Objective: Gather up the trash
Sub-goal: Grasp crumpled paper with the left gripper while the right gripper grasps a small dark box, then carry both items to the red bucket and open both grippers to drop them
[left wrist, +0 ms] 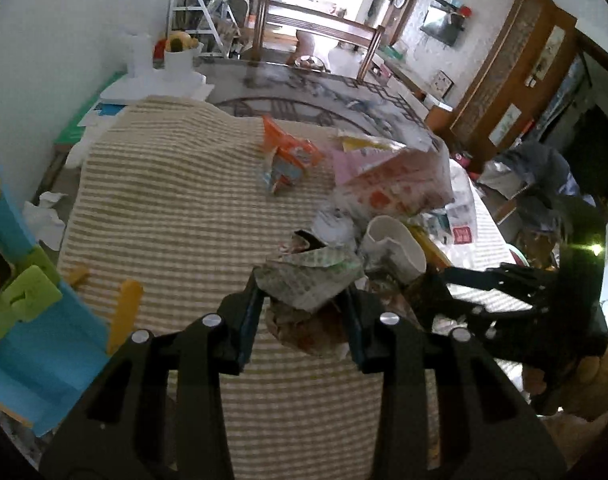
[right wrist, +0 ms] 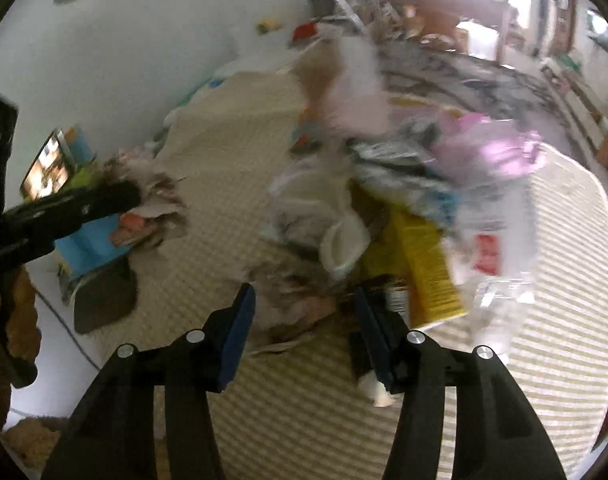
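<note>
My left gripper (left wrist: 304, 304) is shut on a crumpled printed paper wad (left wrist: 309, 280), held above the striped cloth (left wrist: 176, 208); the same wad shows in the right wrist view (right wrist: 152, 208) between the left gripper's fingers. My right gripper (right wrist: 304, 316) is open, its jaws on either side of crumpled brownish paper (right wrist: 296, 304) at the near edge of a trash pile. The pile holds a white paper cup (left wrist: 395, 248) (right wrist: 343, 244), a yellow carton (right wrist: 423, 264), a pink printed bag (left wrist: 391, 180) and an orange wrapper (left wrist: 288, 156). The right wrist view is motion-blurred.
A blue, green and yellow toy stand (left wrist: 28, 280) with a phone (right wrist: 48, 170) sits at the cloth's left. White boxes and a cup with fruit-like items (left wrist: 176, 56) stand at the back. A dark patterned tabletop (left wrist: 323, 96) and a wooden chair (left wrist: 315, 28) lie beyond.
</note>
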### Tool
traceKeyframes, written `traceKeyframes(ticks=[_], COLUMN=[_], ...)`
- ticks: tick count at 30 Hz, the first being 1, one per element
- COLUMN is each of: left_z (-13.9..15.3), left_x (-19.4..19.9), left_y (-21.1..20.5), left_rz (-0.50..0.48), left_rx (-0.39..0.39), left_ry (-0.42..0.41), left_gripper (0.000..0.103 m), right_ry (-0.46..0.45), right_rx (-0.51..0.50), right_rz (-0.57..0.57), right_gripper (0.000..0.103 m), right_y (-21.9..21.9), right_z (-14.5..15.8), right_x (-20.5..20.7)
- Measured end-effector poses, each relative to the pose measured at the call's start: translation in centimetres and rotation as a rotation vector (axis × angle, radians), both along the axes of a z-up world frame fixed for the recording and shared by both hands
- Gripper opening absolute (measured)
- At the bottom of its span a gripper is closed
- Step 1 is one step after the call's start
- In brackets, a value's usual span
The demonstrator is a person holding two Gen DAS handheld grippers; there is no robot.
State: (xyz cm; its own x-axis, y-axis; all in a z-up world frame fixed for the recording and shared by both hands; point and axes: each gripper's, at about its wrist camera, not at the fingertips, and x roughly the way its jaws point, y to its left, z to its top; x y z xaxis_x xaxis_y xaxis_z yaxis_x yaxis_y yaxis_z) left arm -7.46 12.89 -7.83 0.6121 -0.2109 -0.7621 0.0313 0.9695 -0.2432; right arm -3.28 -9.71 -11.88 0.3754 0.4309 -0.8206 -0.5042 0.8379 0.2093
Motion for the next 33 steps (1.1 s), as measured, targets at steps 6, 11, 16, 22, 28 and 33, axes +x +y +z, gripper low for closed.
traceKeyframes(ticks=[6,11,16,22,28,33], left_z=[-0.1,0.7,1.5,2.7,6.0,6.4], left_x=[0.7,1.6,2.2,2.7,3.8,5.9], left_y=[-0.7,-2.2,-4.0,-6.1,-11.1,-20.7], left_rz=[-0.018,-0.053,-0.087,-0.115,-0.203,-0.343], left_rx=[-0.016,-0.023,-0.021,-0.011,-0.03,-0.081], left_ry=[-0.012,-0.048,-0.075,-0.103,-0.193,-0.192], left_gripper=[0.036,0.036,0.036,0.036,0.036,0.036], right_ry=[0.12,0.153,0.199,0.084,-0.053,-0.081], right_rx=[0.003,-0.022,-0.013,0.117,0.209,0.183], right_rz=[-0.083,-0.092,-0.082,-0.065,-0.232,-0.568], right_gripper=[0.05,0.039,0.022,0.02,0.02,0.02], right_y=[-2.3,-2.7,-3.2,-6.3,-14.6,-26.8], right_z=[-2.1,-3.5,-4.3,0.1,4.8,4.7], right_x=[1.0,1.1,0.5,-0.8,-0.9,-0.7])
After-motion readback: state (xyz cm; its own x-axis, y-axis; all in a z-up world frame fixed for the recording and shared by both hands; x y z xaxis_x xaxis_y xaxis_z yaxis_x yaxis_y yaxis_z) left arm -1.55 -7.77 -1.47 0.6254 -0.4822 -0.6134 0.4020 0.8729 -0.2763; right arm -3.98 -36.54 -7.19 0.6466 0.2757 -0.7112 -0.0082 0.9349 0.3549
